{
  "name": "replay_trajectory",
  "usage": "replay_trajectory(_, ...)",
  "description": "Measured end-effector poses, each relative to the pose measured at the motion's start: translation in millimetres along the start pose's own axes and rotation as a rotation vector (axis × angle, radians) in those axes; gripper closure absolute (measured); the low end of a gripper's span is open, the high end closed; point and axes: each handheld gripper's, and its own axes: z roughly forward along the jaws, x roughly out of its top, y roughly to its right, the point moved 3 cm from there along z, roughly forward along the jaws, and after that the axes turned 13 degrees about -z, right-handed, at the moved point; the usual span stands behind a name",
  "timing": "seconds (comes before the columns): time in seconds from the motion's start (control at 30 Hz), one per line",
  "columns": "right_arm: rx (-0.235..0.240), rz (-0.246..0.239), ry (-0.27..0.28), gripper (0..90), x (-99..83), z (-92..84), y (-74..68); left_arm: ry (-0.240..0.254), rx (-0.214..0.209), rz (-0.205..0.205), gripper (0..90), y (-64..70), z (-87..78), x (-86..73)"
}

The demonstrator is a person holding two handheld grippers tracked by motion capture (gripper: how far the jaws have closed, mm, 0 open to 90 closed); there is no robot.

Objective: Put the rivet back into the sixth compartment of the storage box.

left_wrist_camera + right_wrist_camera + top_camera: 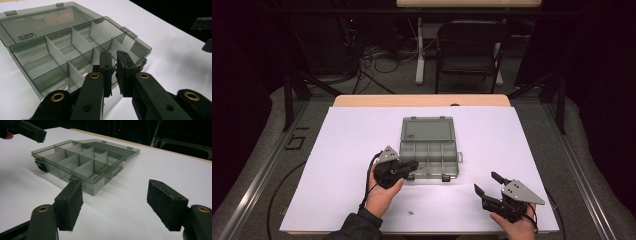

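A smoky clear plastic compartment box lies open mid-table, its lid folded back flat and its compartments bare. My left gripper hovers over the box's near left corner. Its jaws stand almost together, with a small glinting metal piece pinched between the pads. My right gripper rests to the box's right near the front edge, open with nothing between its pads. The right gripper view has the box ahead and the left gripper at upper left.
A tiny dark speck lies on the white table sheet near the front edge. Beyond the table's wooden far edge stand a black chair and a white post, with cables on the floor.
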Motion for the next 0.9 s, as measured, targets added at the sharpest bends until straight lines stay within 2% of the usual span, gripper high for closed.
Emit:
replay_trajectory(0.33,0.004,0.0,-0.004,28.6,-0.3,0.2,0.2,-0.009,0.026,-0.019,83.2,-4.0,17.8,0.8)
replay_trajectory(0.5,0.007,0.002,-0.005,28.6,-0.4,0.3,0.2,-0.038,0.029,-0.021,83.2,-5.5,24.5,-0.2)
replay_trajectory(0.77,0.008,0.001,-0.004,28.6,-0.5,0.5,0.4,-0.05,0.046,-0.022,83.2,-7.8,30.1,-1.5)
replay_trajectory(0.9,0.009,0.001,-0.006,28.6,-0.5,0.5,0.3,-0.073,0.049,-0.019,83.2,-9.5,30.5,-1.4)
